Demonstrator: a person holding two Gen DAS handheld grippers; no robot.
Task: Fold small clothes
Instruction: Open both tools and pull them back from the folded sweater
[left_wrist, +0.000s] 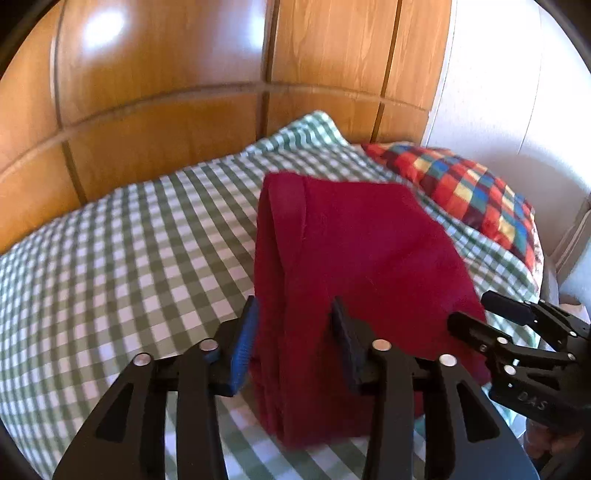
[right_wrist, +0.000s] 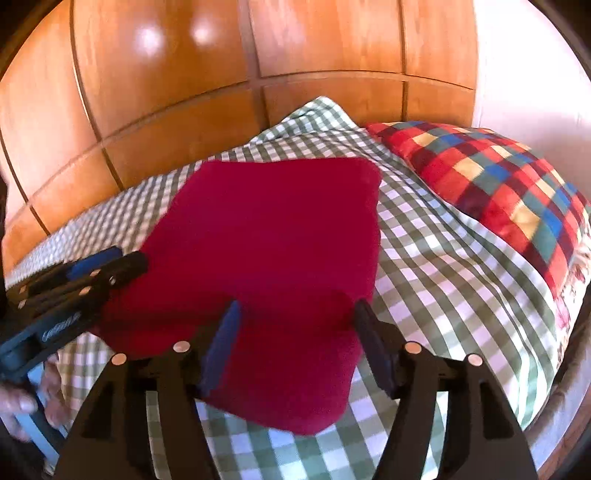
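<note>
A dark red garment (left_wrist: 351, 240) (right_wrist: 277, 229) lies folded into a thick flat rectangle on the green-and-white checked bed cover (left_wrist: 129, 258) (right_wrist: 443, 277). My left gripper (left_wrist: 295, 325) hovers over its near left part, jaws apart, with the folded edge beside the blue left pad (left_wrist: 245, 332); the pads do not press the cloth. In the right wrist view the left gripper (right_wrist: 125, 258) sits at the garment's left edge. My right gripper (right_wrist: 299, 325) stands open over the near right part, cloth showing between its fingers. In the left wrist view the right gripper (left_wrist: 476, 308) is at the garment's right edge.
A pillow in red, blue and yellow checks (left_wrist: 469, 195) (right_wrist: 498, 184) lies at the right end of the bed. Glossy wooden wardrobe doors (left_wrist: 166, 74) (right_wrist: 184, 92) rise close behind the bed. A white wall (left_wrist: 498, 92) is at the right. A hand (right_wrist: 22, 402) grips the left gripper's handle.
</note>
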